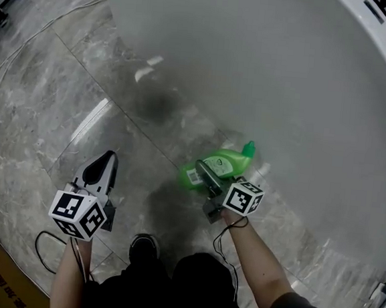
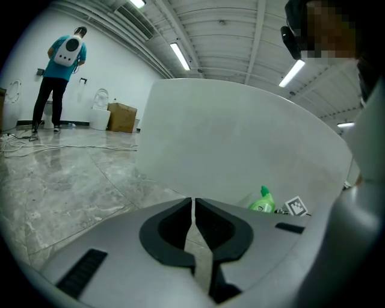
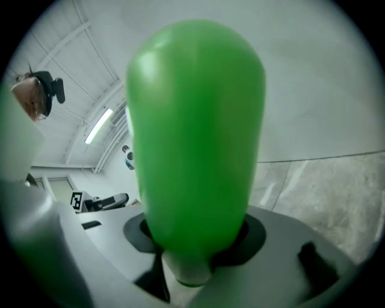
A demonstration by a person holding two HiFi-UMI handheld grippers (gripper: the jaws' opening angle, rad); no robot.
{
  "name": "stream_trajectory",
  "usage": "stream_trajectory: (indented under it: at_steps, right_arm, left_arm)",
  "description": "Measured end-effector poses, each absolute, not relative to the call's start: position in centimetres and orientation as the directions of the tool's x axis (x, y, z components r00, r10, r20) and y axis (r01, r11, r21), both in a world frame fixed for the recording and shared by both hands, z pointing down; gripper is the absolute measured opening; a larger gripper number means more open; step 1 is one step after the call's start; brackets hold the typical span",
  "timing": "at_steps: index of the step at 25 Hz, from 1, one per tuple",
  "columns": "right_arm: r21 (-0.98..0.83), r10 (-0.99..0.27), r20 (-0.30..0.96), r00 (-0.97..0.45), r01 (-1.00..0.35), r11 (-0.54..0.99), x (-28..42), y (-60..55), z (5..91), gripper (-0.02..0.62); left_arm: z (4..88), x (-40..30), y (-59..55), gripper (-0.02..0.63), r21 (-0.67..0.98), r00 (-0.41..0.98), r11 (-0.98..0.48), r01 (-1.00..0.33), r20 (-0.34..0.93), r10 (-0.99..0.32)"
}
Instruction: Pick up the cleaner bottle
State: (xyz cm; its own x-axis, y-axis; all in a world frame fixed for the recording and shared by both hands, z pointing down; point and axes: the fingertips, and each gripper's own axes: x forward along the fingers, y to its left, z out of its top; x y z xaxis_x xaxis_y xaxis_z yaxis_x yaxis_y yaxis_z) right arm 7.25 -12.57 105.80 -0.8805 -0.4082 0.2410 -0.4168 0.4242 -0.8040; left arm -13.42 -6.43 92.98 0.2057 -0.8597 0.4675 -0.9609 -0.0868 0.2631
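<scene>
Closed tool (image 2: 193, 212), white tub (image 2: 240, 132), green bottle (image 2: 263, 203)

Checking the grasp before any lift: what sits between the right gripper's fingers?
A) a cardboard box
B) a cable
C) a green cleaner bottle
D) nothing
C: the green cleaner bottle fills the right gripper view, pinched at its base between the fingers of the right gripper.
</scene>
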Motion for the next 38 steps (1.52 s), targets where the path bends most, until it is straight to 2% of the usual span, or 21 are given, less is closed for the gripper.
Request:
stream_trajectory:
  at_steps: [6,11,21,26,32,35,38]
  right_arm:
    - [-0.851,-0.374,0.144,-0.916,-0.308,0.426,4.1,-11.2,97.9,0.194]
    - [-0.866,-0.328,0.141,-0.934,-0.277,0.417,1.3,-9.2,89.6,0.193]
    - [-0.895,-0.230,0.168,-0.959,-0.246,0.372,0.1,-4.3,65.7,0.195]
    - [-0.917,-0.260,0.156,-0.953,-0.237,0.320,-1.1,-3.3,53.4,0.195]
    - [-0.932,-0.385,0.122,-0.915,-0.239,0.272,-2.4,-5.2,42.7,0.195]
    - [-0.937,-0.416,0.088,-0.905,-0.217,0.272,-1.5,-5.6,39.0,0.195]
    - [-0.929,-0.450,0.072,-0.890,-0.224,0.293,0.0,-5.4,36.4,0.195]
  left_arm:
    - [87.5,-14.4,-6.2,0.029,0.231,0.223,-0.136,-0.963,0.412,-0.883]
    - [83.3,-17.8,-4.6,0.029,0.284,0.158,-0.019,-0.959,0.475,-0.866]
    - [61.4,-17.7,-3.9,0.029,0.379,0.166,0.025,-0.925,0.462,-0.871]
    - [52.0,-14.5,-3.7,0.029,0.476,0.286,-0.041,-0.879,0.457,-0.842]
    - [43.3,-14.4,-7.1,0.029,0.519,0.388,-0.128,-0.845,0.431,-0.815]
    - [40.5,-13.4,-8.3,0.029,0.487,0.434,-0.200,-0.850,0.434,-0.789]
    - [37.4,-13.5,-8.8,0.029,0.436,0.424,-0.230,-0.870,0.422,-0.801]
